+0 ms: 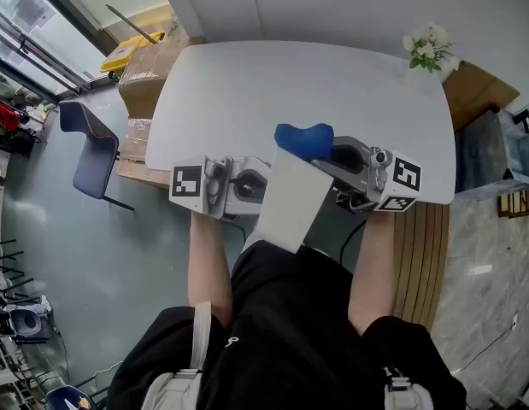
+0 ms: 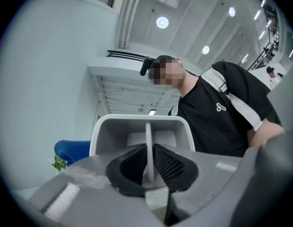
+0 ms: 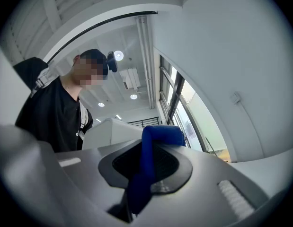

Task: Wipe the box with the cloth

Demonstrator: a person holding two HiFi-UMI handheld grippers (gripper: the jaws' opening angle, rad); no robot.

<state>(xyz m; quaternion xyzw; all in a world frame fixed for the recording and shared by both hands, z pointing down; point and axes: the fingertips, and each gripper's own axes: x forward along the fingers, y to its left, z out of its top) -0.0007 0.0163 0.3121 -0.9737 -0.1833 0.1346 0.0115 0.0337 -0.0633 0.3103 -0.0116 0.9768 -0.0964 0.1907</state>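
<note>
Your left gripper (image 2: pixel 149 161) is clamped on a thin wall of the white box (image 2: pixel 137 125), jaws nearly together w/ only that wall btwn the pads. Your right gripper (image 3: pixel 145 163) is closed on the blue cloth (image 3: pixel 158 135), which bunches up past the jaw tips. In the head view the box is held tilted btwn both grippers, over the near edge of the white table (image 1: pixel 247 84) and your lap. The cloth sits at the box's far end; can't tell if they touch.
</note>
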